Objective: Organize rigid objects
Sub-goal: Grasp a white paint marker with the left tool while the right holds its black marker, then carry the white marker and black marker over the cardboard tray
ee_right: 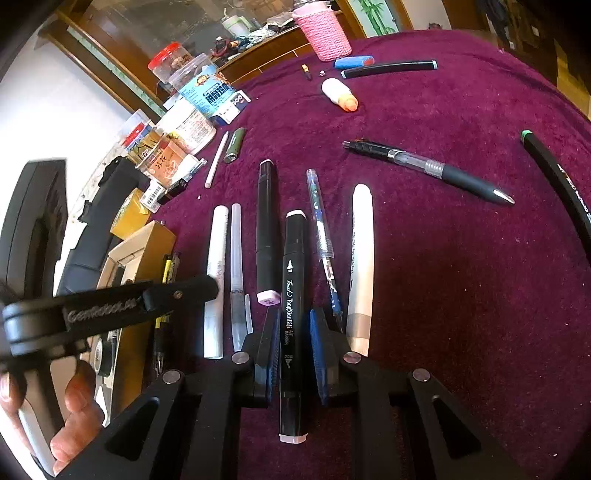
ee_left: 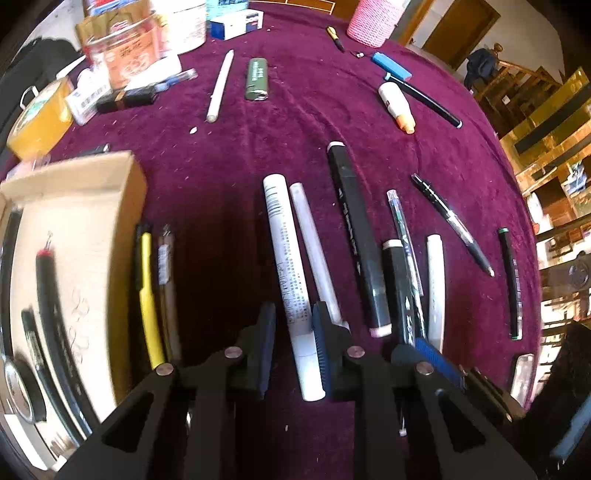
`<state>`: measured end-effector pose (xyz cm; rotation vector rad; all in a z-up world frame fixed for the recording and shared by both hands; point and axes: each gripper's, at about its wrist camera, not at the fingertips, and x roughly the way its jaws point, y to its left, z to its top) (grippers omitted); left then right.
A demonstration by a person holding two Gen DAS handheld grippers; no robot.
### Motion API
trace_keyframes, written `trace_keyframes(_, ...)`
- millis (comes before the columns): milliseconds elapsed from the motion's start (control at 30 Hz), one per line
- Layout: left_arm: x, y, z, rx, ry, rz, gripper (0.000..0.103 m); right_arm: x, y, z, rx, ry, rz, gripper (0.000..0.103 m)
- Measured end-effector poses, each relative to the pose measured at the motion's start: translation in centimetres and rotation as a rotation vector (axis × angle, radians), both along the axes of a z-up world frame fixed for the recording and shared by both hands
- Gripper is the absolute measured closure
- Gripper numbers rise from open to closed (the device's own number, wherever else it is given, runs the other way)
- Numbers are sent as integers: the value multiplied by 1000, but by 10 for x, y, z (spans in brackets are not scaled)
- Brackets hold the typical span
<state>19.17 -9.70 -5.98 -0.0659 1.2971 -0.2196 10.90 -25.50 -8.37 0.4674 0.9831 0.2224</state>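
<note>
**Left wrist view: two pens straddled, most of the sorting still ahead**

Left wrist view shows the left gripper (ee_left: pixel 293 347) low over the purple tablecloth (ee_left: pixel 229 155), its jaws parted around a white printed marker (ee_left: pixel 288 273) that lies on the cloth; the pads sit either side without clearly pressing it. A slimmer translucent pen (ee_left: pixel 314 251) lies just beside it. In the right wrist view the right gripper (ee_right: pixel 291 343) likewise straddles a black Touch art marker (ee_right: pixel 293 295), jaws apart, with a gap visible on each side.

Judging by the layout, the job is early. A cardboard box (ee_left: pixel 74 177) to the left holds at least one dark pen with a red end (ee_left: pixel 46 280); its other contents are blurred. A yellow pen (ee_left: pixel 147 291) and a brown one lie just outside the box wall.

Left loose on the cloth: a longer black marker (ee_left: pixel 354 236), a clear pen (ee_left: pixel 402 240), a black gel pen (ee_left: pixel 450 221), a white marker (ee_left: pixel 436 280), a green lighter (ee_left: pixel 256 79), a blue lighter (ee_left: pixel 391 66) and a white-orange tube (ee_left: pixel 397 107). The pink knitted cup (ee_left: pixel 376 20) stands far off; its inside cannot be seen.
</note>
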Motion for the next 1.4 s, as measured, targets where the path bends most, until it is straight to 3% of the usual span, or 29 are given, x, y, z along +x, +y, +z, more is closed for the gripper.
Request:
trace_keyframes(167, 3, -13, -3, 72, -37, -21, 84, 0, 0, -1, 6, 0, 1, 86)
trace_keyframes(233, 1, -13, -3, 94, -54, -27, 88, 0, 1, 0, -1, -2, 3, 86)
trace_keyframes(500, -31, 9, 1, 14, -40, -2, 89, 1, 5, 1, -24, -9, 7, 86)
trace_keyframes(933, -136, 33, 21, 13, -151, 15, 89, 1, 17, 3, -113, -48, 31, 86)
trace_keyframes(1200, -173, 60, 44, -4, -219, 37, 89, -9, 16, 2, -79, -48, 9, 87)
trace_keyframes(1400, -186, 78, 51, -31, -236, 52, 89, -35, 24, 2, 1, -39, 3, 87)
